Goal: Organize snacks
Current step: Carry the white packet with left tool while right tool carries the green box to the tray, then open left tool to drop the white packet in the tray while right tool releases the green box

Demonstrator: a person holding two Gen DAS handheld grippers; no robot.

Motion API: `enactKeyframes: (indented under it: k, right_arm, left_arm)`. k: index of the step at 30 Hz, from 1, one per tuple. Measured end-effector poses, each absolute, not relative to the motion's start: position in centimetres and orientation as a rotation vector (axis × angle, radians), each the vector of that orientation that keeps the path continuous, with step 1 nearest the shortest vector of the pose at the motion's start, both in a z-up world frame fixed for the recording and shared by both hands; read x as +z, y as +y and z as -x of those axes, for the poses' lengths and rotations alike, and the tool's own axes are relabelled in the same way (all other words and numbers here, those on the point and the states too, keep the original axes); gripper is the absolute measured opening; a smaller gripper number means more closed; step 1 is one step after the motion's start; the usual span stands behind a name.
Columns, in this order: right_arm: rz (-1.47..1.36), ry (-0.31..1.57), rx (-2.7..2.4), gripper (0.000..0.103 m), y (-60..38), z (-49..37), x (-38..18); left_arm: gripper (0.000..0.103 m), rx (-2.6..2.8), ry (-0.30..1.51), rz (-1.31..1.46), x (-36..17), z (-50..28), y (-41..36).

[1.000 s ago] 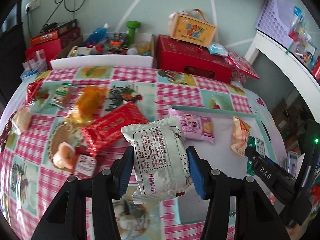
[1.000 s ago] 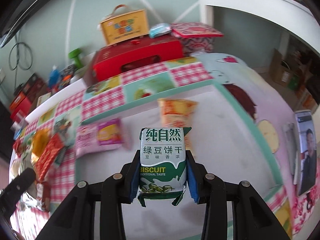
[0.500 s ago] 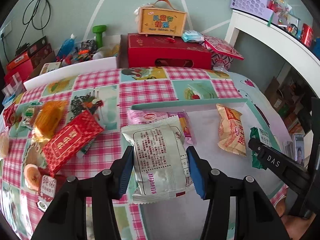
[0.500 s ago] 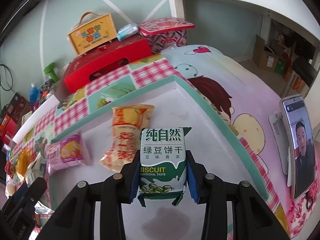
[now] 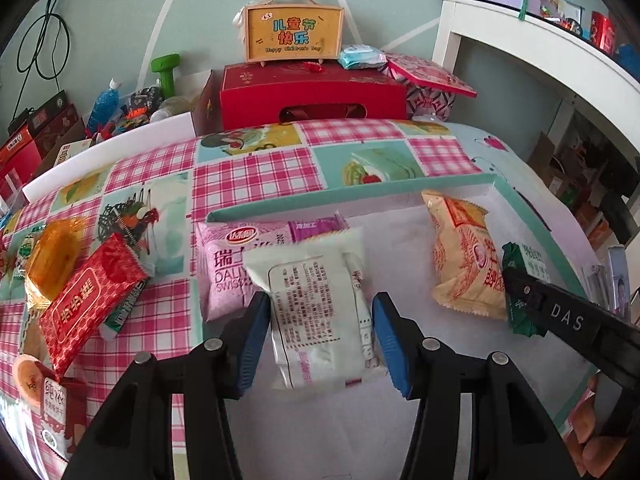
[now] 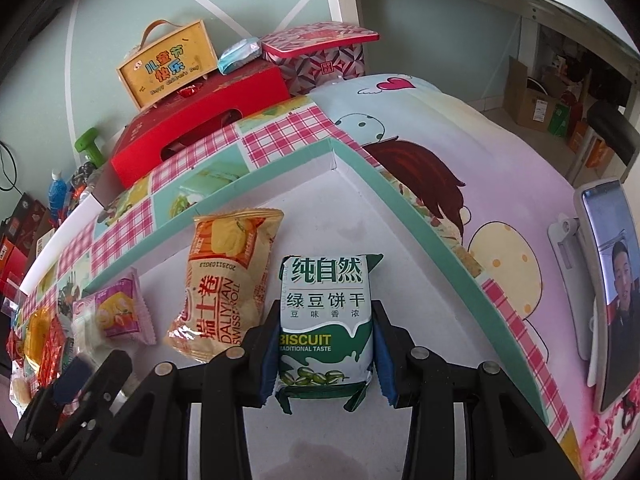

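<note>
The left gripper (image 5: 320, 340) grips a white packet (image 5: 320, 312), the right gripper (image 6: 325, 354) grips a green biscuit pack (image 6: 325, 320), both over the tray (image 6: 400, 200)

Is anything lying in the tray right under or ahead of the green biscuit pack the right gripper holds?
Nothing visible. The tray floor ahead of the green biscuit pack in the right gripper is bare; the orange pack lies beside it, to the picture's left.

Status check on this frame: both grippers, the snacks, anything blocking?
Left gripper shut on white packet; right gripper shut on green biscuit packet. Both above the teal-rimmed tray. Pink and orange packets lie inside; bare floor ahead.
</note>
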State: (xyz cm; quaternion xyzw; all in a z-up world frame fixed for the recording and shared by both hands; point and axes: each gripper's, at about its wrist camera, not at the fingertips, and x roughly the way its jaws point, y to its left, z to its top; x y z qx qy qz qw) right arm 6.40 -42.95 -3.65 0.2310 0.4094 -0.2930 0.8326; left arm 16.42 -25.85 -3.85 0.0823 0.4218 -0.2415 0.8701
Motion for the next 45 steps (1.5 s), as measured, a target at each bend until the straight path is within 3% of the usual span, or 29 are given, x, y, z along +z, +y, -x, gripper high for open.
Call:
enactKeyframes:
  k: [25,28,29,30,32,40,45]
  right_arm:
    - [-0.410,0.900,-0.507,0.043,-40.3,-8.5,-3.8]
    - [-0.409,0.913,-0.501,0.044,-40.1,-8.6,-3.6]
    - [-0.407,0.915,-0.500,0.048,-40.1,-8.6,-3.5]
    - [-0.403,0.916,-0.500,0.055,-40.1,-8.6,-3.4]
    - [-0.388,0.911,-0.509,0.061,-39.9,-8.4,-2.9]
    - [-0.367,0.879,-0.538,0.061,-39.4,-7.1,-0.3]
    - [-0.318,0.879,-0.503,0.067,-37.6,-7.7,0.6]
  left_arm:
    - [0.057,-0.323,1.006,-0.036,-5.3,-17.7,-19.5]
    - [0.069,-0.342,1.008,-0.046,-5.0,-17.6,-19.5]
    - [0.081,-0.340,1.007,-0.056,-4.8,-17.5,-19.7]
    - [0.085,-0.329,1.001,-0.074,-4.5,-17.4,-19.8]
    - [0.085,-0.336,0.991,-0.094,-3.9,-17.1,-20.0]
    - [0.091,-0.266,1.000,-0.055,-1.4,-16.8,-17.4]
    - [0.092,-0.109,1.026,-0.041,-1.1,-17.3,-14.1]
